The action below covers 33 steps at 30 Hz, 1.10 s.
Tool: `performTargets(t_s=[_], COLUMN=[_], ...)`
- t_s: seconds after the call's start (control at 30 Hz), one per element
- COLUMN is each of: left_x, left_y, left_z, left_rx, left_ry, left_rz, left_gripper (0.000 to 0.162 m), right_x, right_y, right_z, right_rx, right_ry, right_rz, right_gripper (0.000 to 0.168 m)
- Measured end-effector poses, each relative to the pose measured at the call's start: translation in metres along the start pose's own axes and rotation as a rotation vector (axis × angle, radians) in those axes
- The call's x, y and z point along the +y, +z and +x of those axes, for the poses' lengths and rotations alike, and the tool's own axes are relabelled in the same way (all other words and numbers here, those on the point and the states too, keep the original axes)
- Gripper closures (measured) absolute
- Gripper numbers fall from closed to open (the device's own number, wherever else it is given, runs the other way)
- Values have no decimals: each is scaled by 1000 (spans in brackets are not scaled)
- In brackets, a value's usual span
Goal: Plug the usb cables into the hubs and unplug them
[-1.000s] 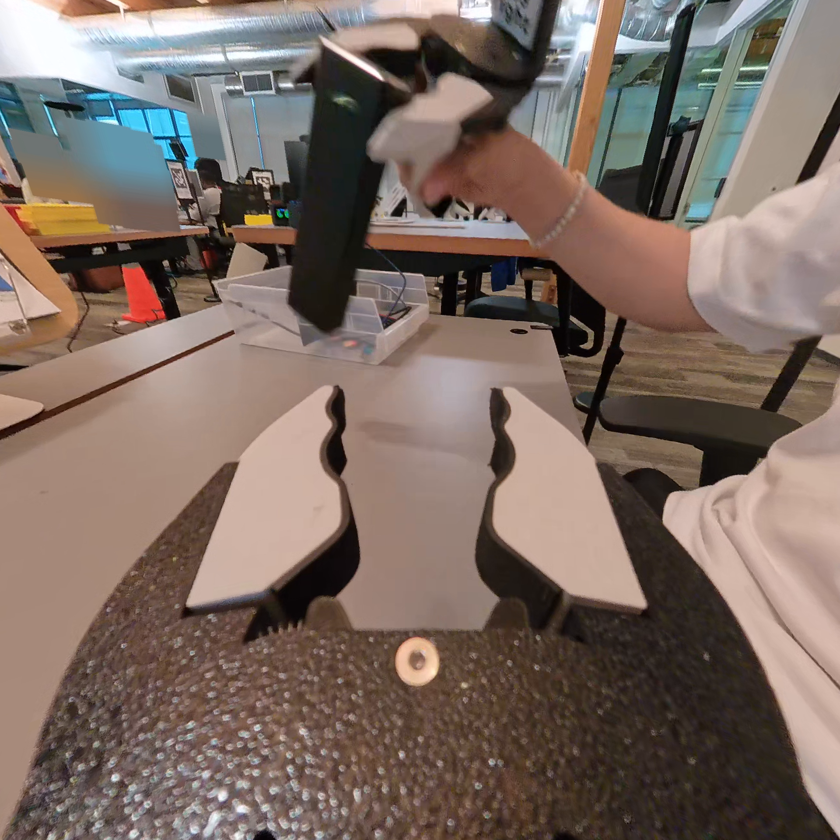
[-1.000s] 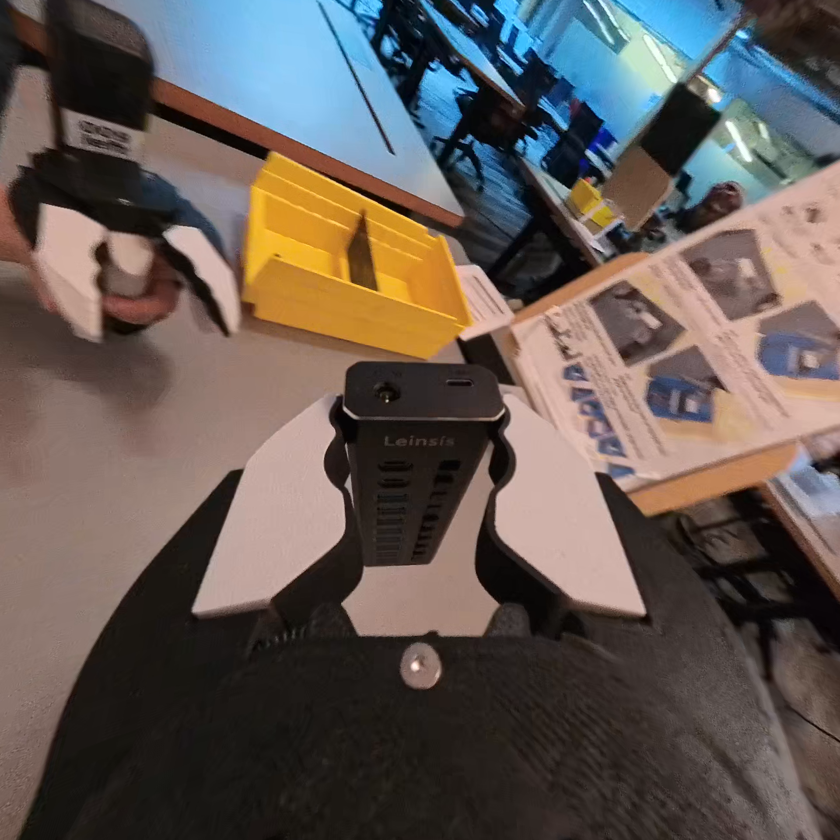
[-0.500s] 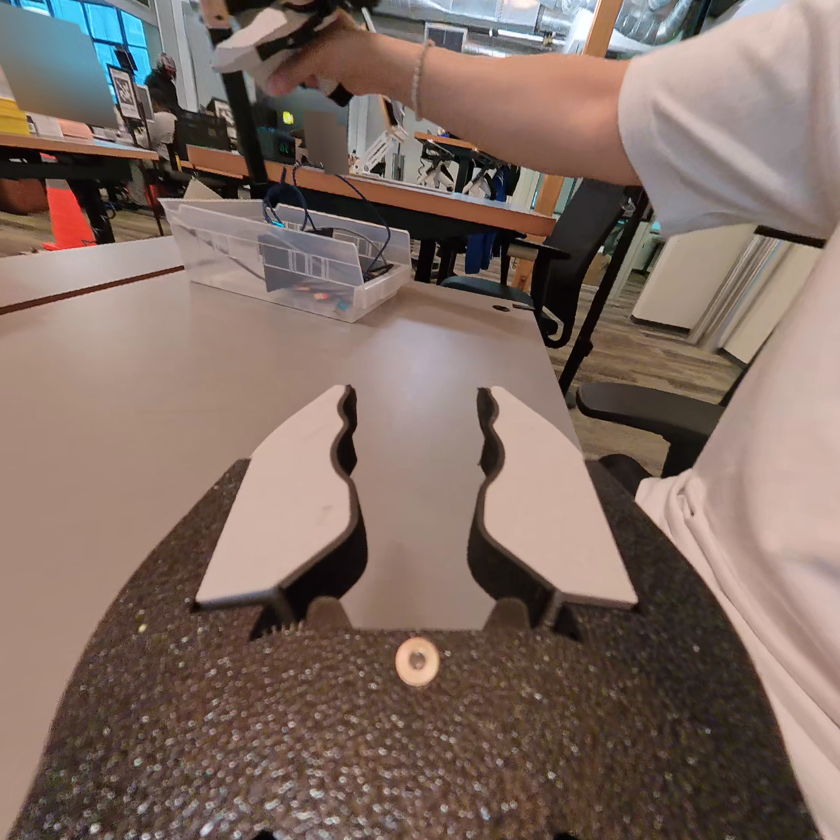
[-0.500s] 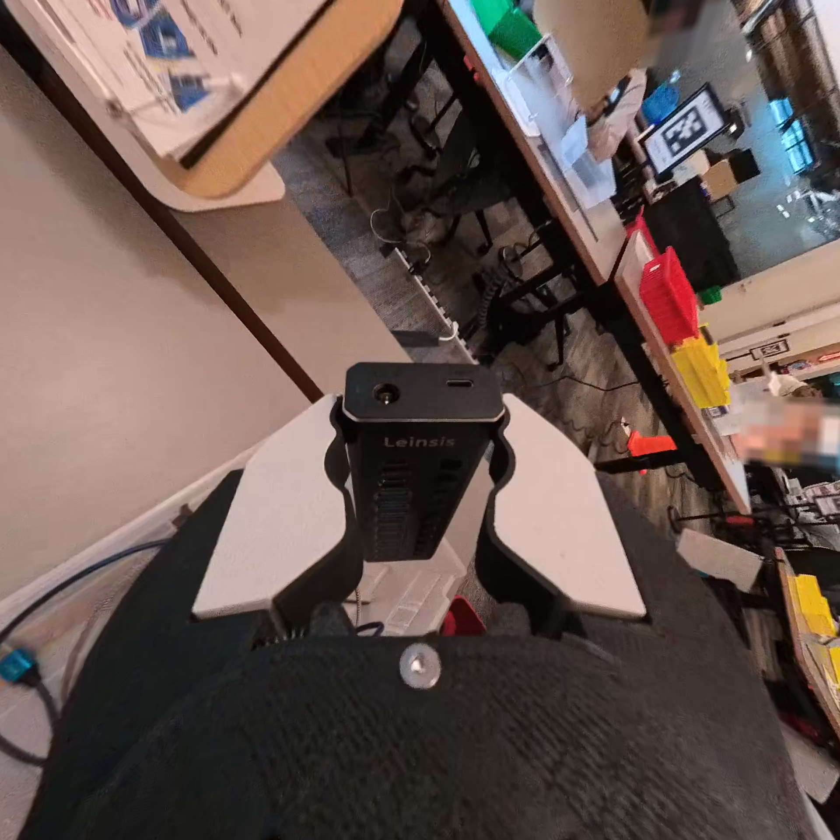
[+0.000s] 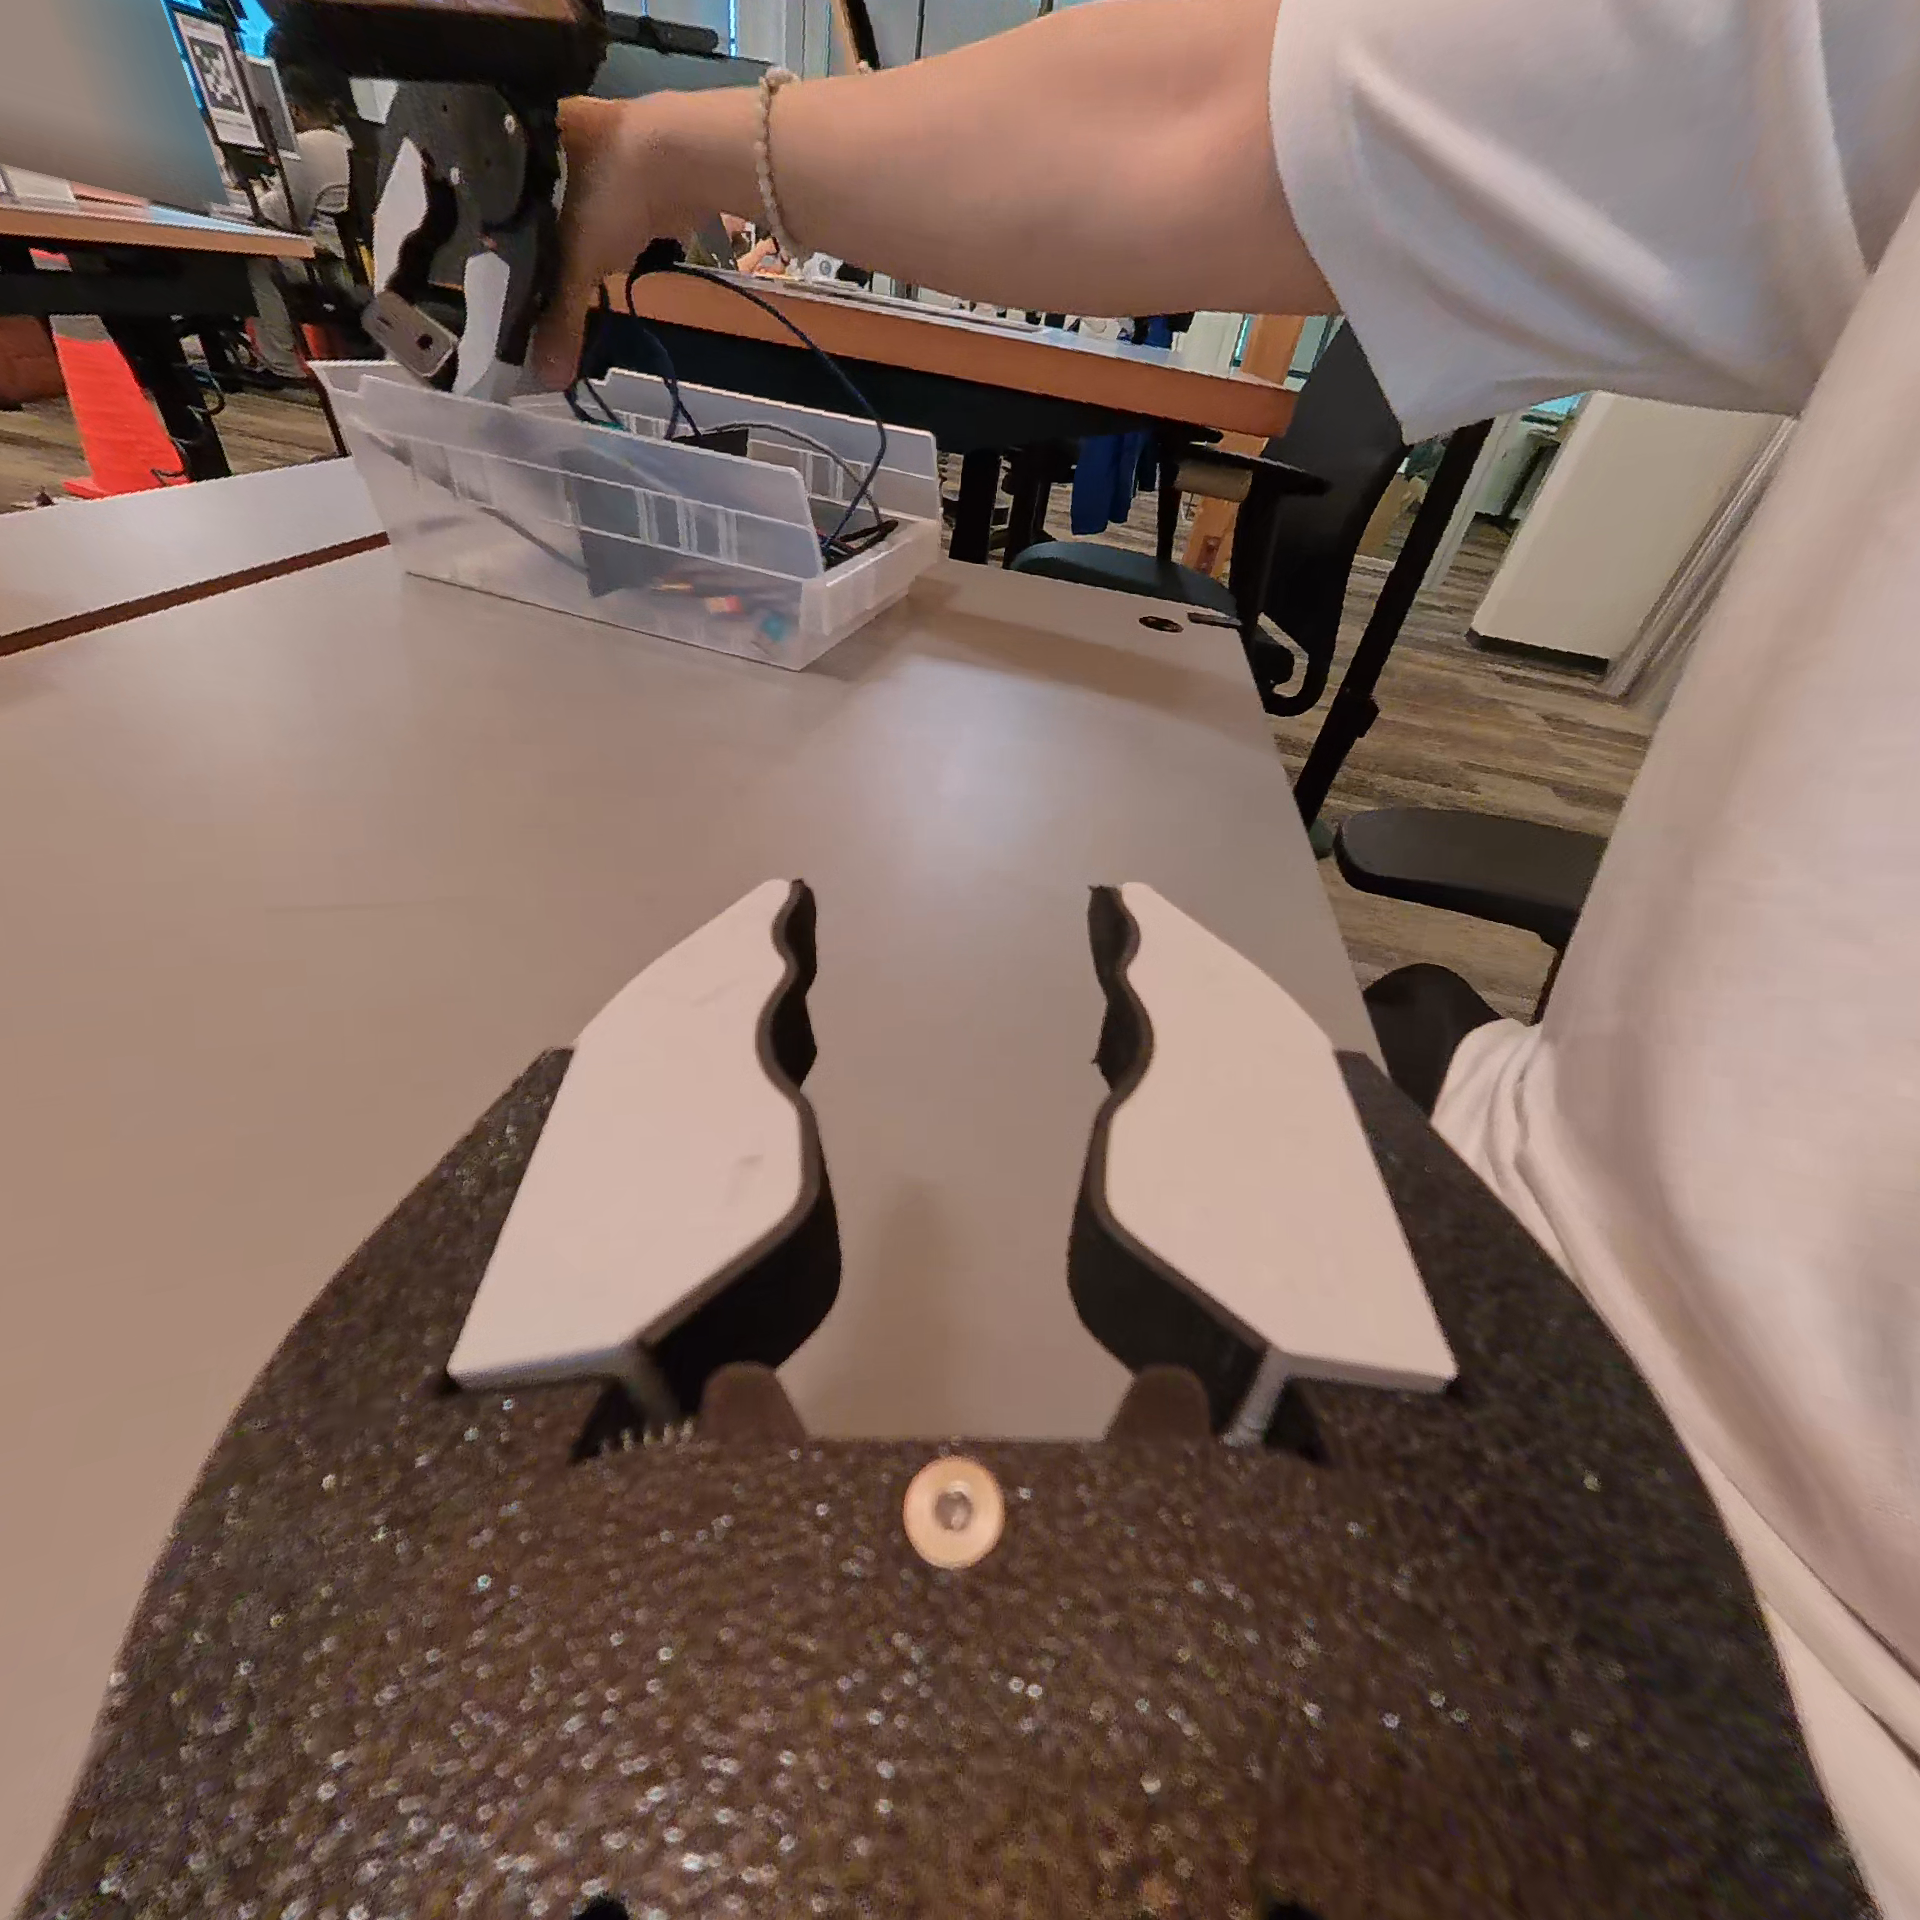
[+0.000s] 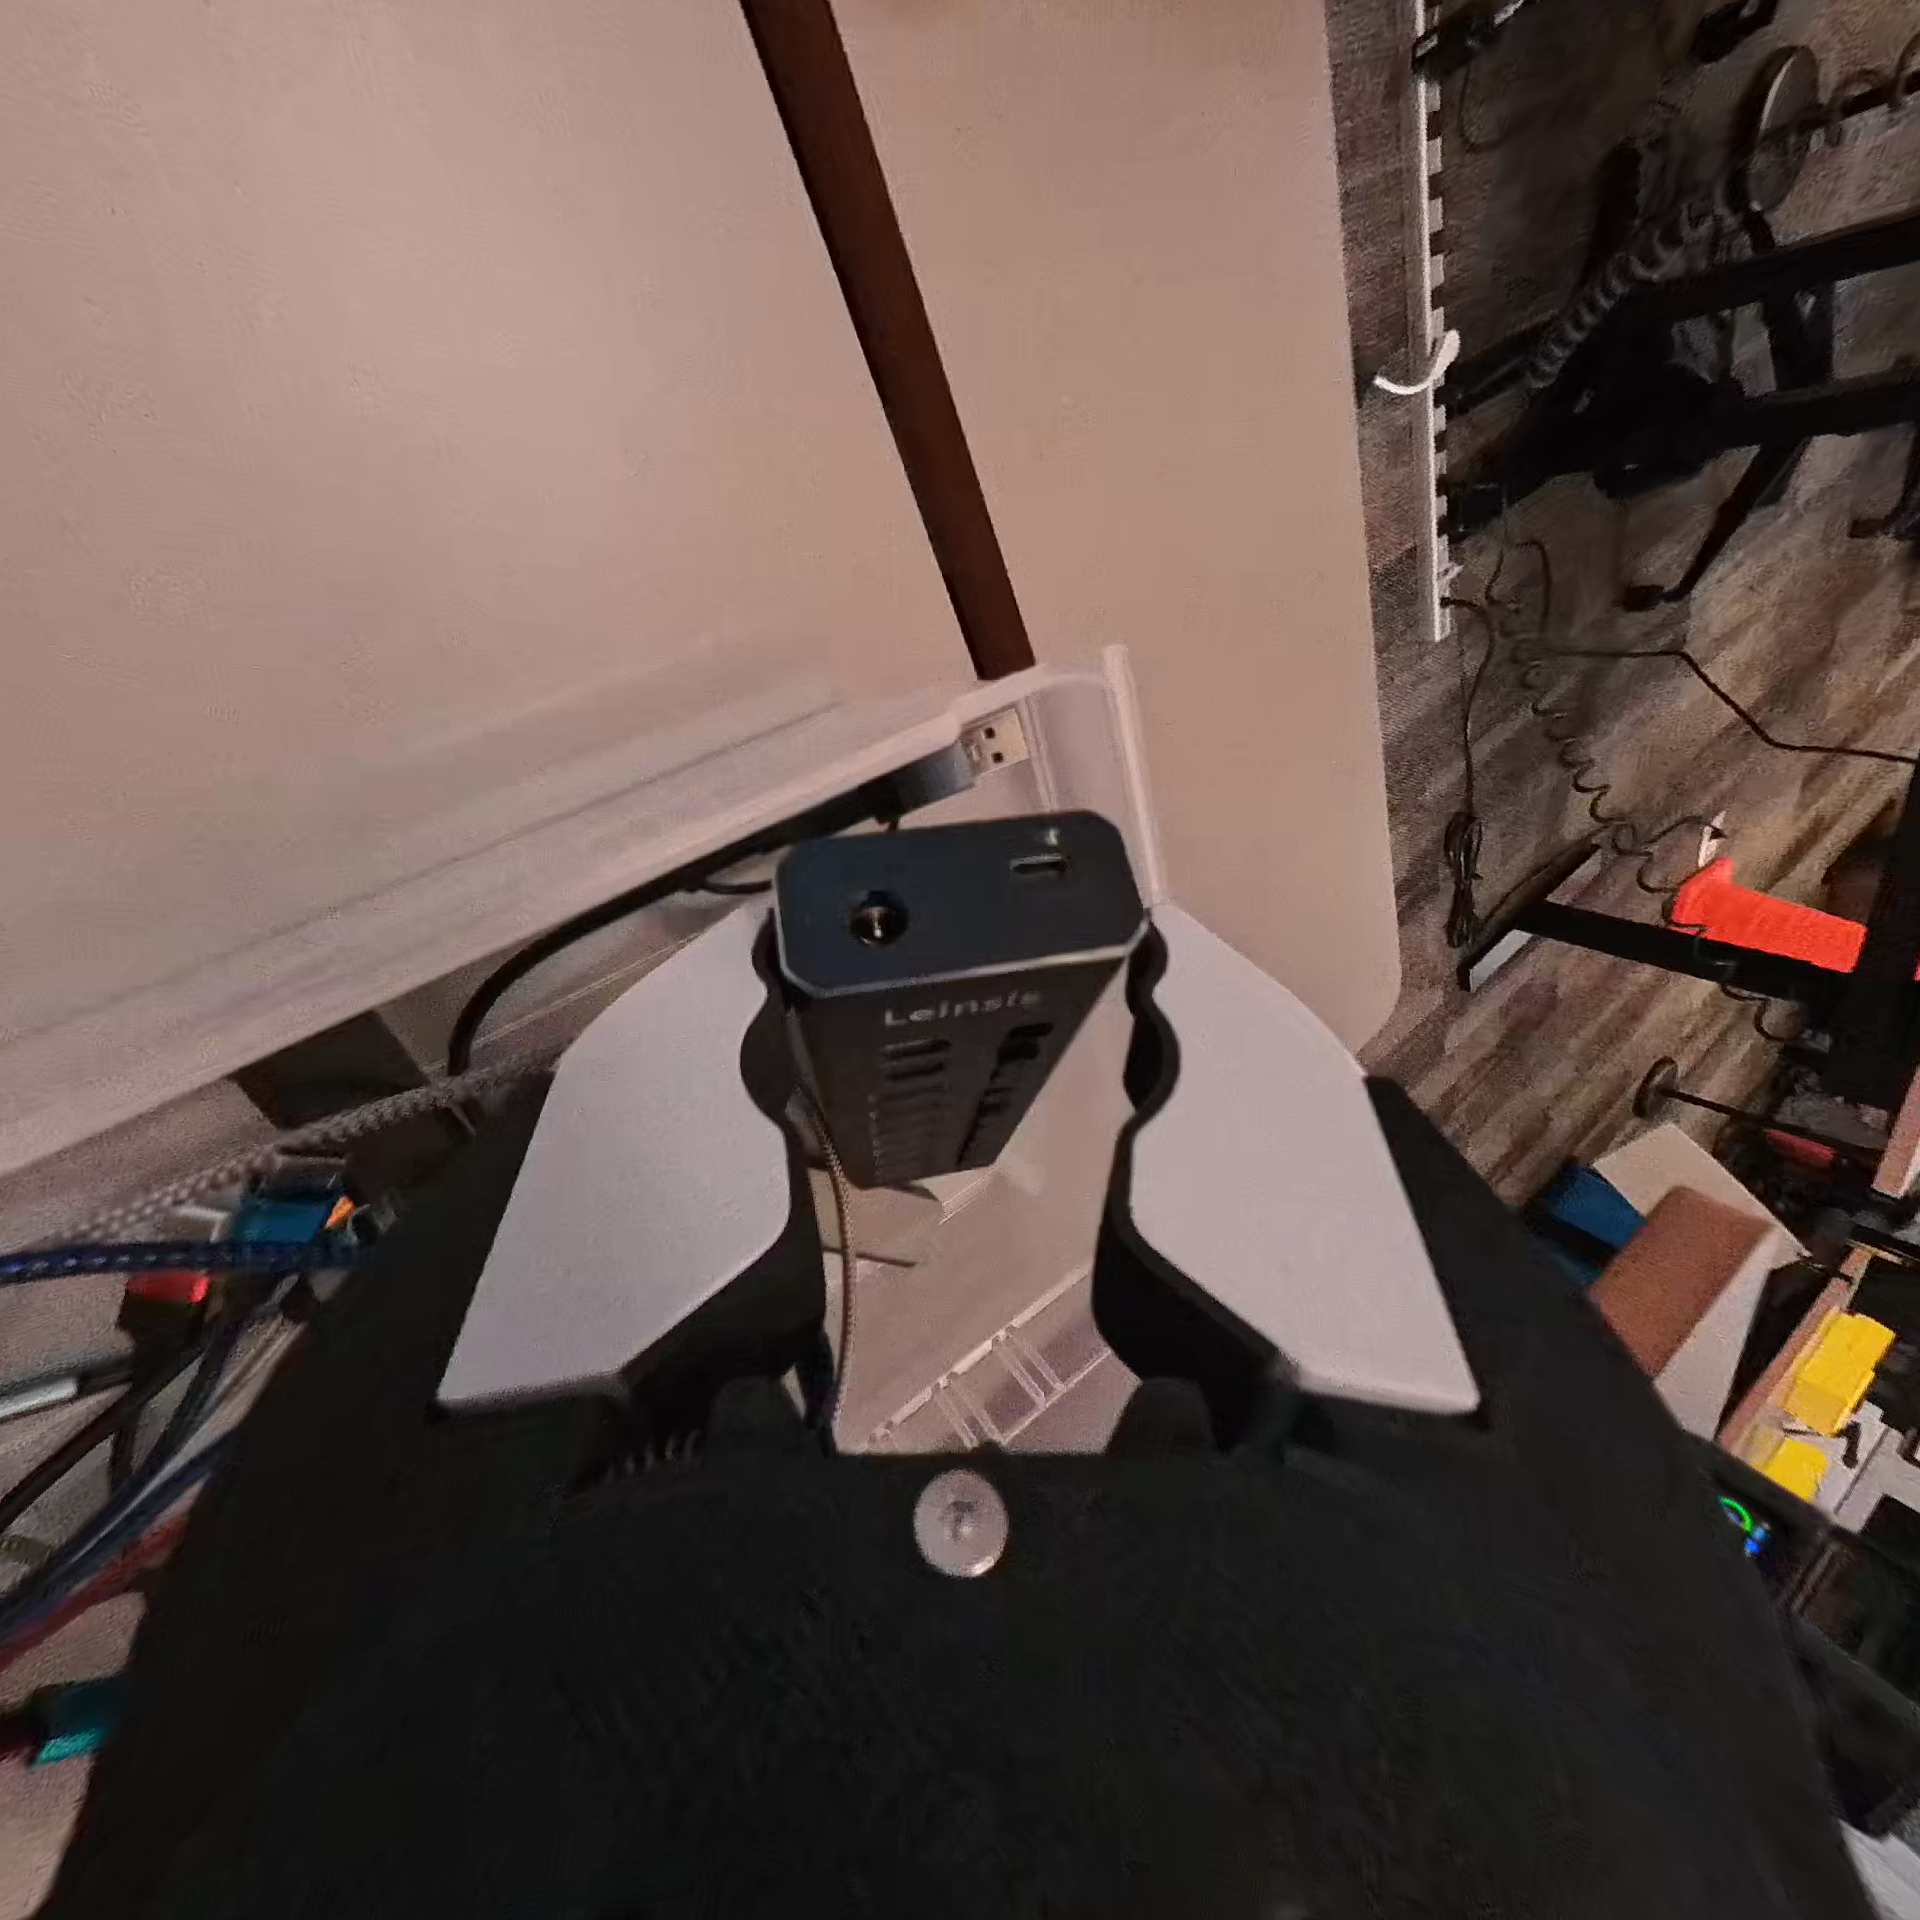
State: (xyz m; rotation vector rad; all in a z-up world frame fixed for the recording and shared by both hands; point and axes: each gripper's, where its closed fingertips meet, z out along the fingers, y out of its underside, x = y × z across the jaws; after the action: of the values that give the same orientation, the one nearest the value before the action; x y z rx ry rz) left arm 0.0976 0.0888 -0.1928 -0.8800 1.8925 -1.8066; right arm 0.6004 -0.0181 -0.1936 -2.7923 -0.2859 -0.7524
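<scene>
Between the right gripper's [image 6: 951,1023] jaws sits the hub [image 6: 951,966], tilted; whether they still clamp it I cannot tell. Just beyond lie a USB plug [image 6: 987,743] and the clear bin's [image 6: 1091,717] rim. Left gripper [image 5: 951,925] jaws stand apart over bare bench [image 5: 312,831].

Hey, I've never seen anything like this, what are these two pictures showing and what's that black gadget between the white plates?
A person holds a hand-held gripper in each hand, each with a camera looking along its two white fingers. In the left wrist view, the left gripper hovers open and empty over a grey table. Farther off, the person's arm reaches to a clear plastic bin of cables. The right wrist view looks down into that bin: the right gripper has a black USB hub between its fingers. A loose USB plug lies just beyond.
</scene>
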Motion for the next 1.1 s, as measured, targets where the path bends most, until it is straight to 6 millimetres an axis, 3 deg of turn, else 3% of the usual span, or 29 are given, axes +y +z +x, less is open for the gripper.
performTargets(t_s=[0.07, 0.17, 0.23, 0.3, 0.33, 0.4, 0.5, 0.57, 0.63, 0.7, 0.77, 0.87, 0.97, 1.1], left_x=[1, 1, 1, -1, -5, -17, -43, -63, -81, -92, -96, -89, -76, -41], left_y=[3, 10, 17, 27, 34, 52, 94, 132, 174, 217, 257, 306, 342, 360], left_z=[-3, -6, -9, -15, -19, -33, -58, -69, -78, -86, -101, -123, -129, -154], left_rx=[-10, -23, -36, -55, -68, -103, -150, -135, -104, -86, -123, -186, -165, -324], left_ry=[1, -2, -2, -5, -10, -50, -156, -202, -239, -272, -300, -381, -557, -556], left_rz=[-11, -30, -49, -73, -78, -85, -95, -114, -164, -260, -364, -505, -611, -770], left_gripper=[110, 110, 110, 110, 110, 110, 107, 108, 109, 109, 107, 103, 104, 107], right_x=[-3, -14, -15, -14, -11, -4, 10, 22, 36, 47, 56, 64, 70, 67], right_y=[-5, -34, -68, -112, -135, -177, -213, -219, -218, -217, -222, -240, -249, -255], right_z=[14, 29, 39, 34, 23, -18, -92, -130, -156, -167, -164, -160, -159, -161], right_rx=[80, 119, 164, 216, 228, 219, 235, 298, 357, 391, 410, 478, 513, 471], right_ry=[41, 201, 334, 482, 562, 693, 816, 871, 916, 938, 943, 904, 901, 911], right_rz=[15, 162, 263, 402, 475, 644, 863, 913, 891, 851, 800, 772, 791, 849], right_gripper=[91, 88, 87, 87, 87, 89, 91, 93, 94, 94, 91, 89, 92, 95])
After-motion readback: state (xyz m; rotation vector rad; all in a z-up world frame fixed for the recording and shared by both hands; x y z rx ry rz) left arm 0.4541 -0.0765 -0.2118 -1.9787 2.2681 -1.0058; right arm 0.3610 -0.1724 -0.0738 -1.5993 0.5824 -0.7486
